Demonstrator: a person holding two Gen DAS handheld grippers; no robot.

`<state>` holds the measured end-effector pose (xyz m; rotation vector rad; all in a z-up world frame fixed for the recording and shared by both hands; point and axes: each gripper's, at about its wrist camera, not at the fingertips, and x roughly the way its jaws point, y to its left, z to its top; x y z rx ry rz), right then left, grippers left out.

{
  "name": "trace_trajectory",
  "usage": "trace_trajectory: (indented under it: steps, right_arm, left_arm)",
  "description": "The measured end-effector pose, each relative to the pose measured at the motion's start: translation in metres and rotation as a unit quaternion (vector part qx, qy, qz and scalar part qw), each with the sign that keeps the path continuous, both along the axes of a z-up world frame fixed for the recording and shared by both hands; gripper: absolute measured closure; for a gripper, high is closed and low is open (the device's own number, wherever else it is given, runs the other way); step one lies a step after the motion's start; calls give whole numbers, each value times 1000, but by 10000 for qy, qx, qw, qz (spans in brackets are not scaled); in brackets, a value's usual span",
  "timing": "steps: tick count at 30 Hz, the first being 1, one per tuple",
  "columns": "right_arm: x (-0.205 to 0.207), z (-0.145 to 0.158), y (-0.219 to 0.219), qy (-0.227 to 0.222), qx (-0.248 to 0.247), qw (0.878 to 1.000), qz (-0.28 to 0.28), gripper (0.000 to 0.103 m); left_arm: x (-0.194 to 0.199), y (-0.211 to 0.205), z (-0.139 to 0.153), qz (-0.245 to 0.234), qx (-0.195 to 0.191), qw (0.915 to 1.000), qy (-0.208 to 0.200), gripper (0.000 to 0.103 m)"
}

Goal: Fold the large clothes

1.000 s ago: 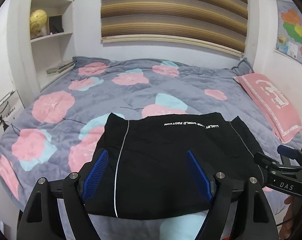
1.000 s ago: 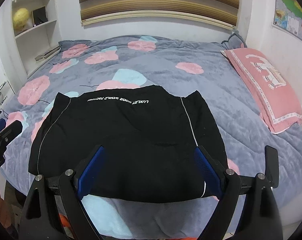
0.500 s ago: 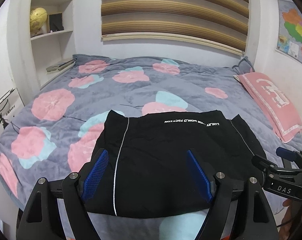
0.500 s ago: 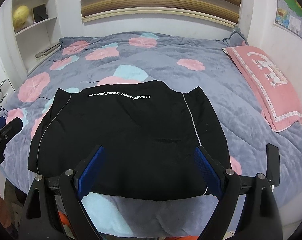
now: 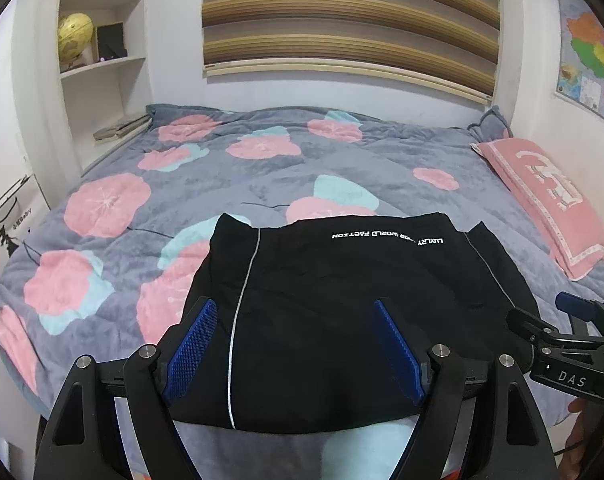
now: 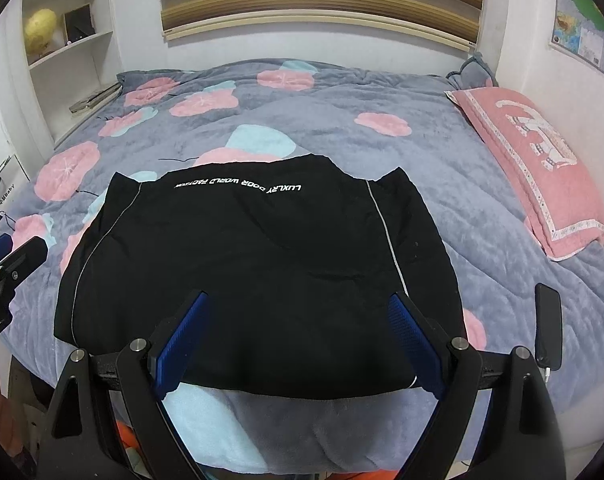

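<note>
A black garment (image 5: pixel 341 312) with white side stripes and white lettering lies folded into a flat rectangle near the front edge of the bed; it also shows in the right wrist view (image 6: pixel 254 272). My left gripper (image 5: pixel 294 344) is open and empty, held above the garment's near left part. My right gripper (image 6: pixel 298 340) is open and empty, held above its near right part. Neither touches the cloth. The right gripper's body (image 5: pixel 565 344) shows at the left wrist view's right edge.
The bed carries a grey quilt (image 5: pixel 230 184) with pink and blue flowers. A pink pillow (image 5: pixel 541 196) lies at the right by the wall. White shelves (image 5: pixel 98 64) with a globe stand at the back left. The bed's front edge (image 6: pixel 302 432) is right below the grippers.
Both grippers have drawn back and up slightly from the garment, still open. The garment has not moved.
</note>
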<state>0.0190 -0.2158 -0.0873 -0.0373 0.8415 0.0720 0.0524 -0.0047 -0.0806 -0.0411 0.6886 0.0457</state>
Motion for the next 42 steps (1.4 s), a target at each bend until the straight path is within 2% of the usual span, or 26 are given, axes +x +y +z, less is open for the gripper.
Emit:
trace_trajectory:
  steps: [37, 42]
  right_arm:
    - [12, -11, -7, 138, -13, 9998, 147, 11]
    - [15, -14, -11, 180, -13, 9997, 176, 11]
  left_arm:
    - [5, -10, -6, 9, 144, 9999, 24, 22]
    - [3, -17, -8, 2, 510, 9987, -91, 22]
